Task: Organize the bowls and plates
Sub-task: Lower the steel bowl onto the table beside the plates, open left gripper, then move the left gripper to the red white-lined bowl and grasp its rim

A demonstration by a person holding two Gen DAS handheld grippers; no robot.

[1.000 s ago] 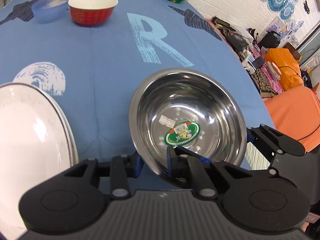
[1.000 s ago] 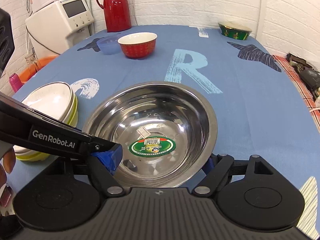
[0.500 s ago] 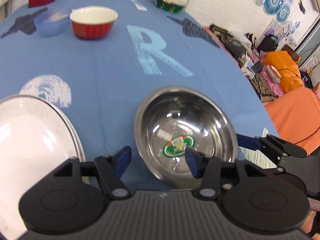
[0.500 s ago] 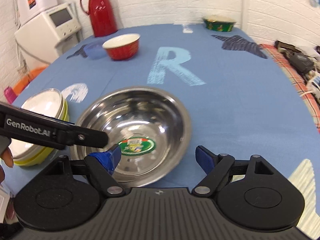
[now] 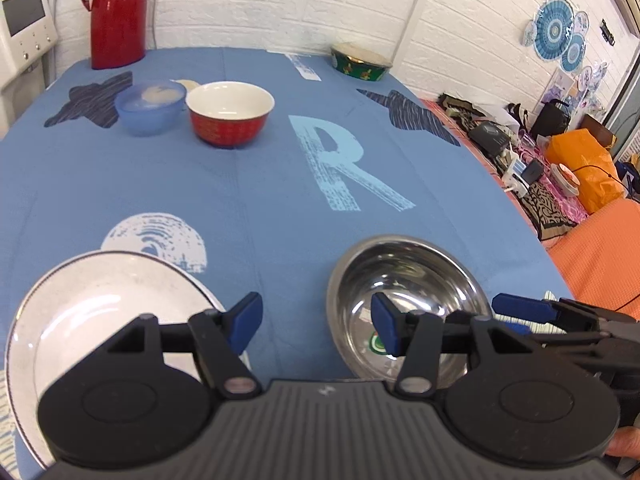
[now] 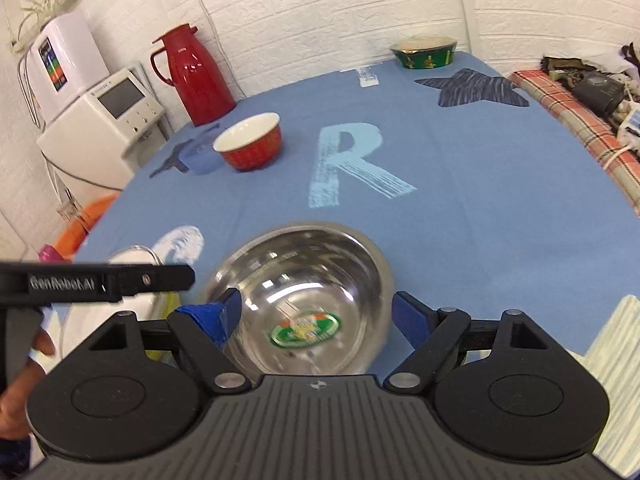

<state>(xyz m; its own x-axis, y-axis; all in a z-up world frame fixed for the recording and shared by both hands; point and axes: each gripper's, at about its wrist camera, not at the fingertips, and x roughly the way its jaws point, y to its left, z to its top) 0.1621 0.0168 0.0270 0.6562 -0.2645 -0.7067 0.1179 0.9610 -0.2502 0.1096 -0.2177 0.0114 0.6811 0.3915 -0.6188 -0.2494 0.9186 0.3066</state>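
- Both grippers hang over the near edge of the blue tablecloth (image 5: 260, 184), each with its blue-padded fingers spread wide and nothing between them.
- Left gripper (image 5: 316, 322) sits above the gap between the white plate (image 5: 100, 308) and the steel bowl (image 5: 404, 280); its right finger pad overlaps the bowl's inside in the left wrist view, though contact cannot be told.
- Right gripper (image 6: 316, 314) frames the same steel bowl (image 6: 304, 276), which rests upright on the cloth with a green sticker (image 6: 306, 328) in its bottom.
- White plate tops a short stack just left of the bowl; a yellow-green rim shows beneath it in the right wrist view.
- Farther off, beside a pale "R" (image 5: 340, 160) printed on the cloth, a red bowl (image 5: 230, 118) stands touching or nearly touching a blue plastic bowl (image 5: 150, 106).
- At the far edge stand a red thermos (image 5: 116, 12) and a green patterned bowl (image 5: 360, 62), well apart.
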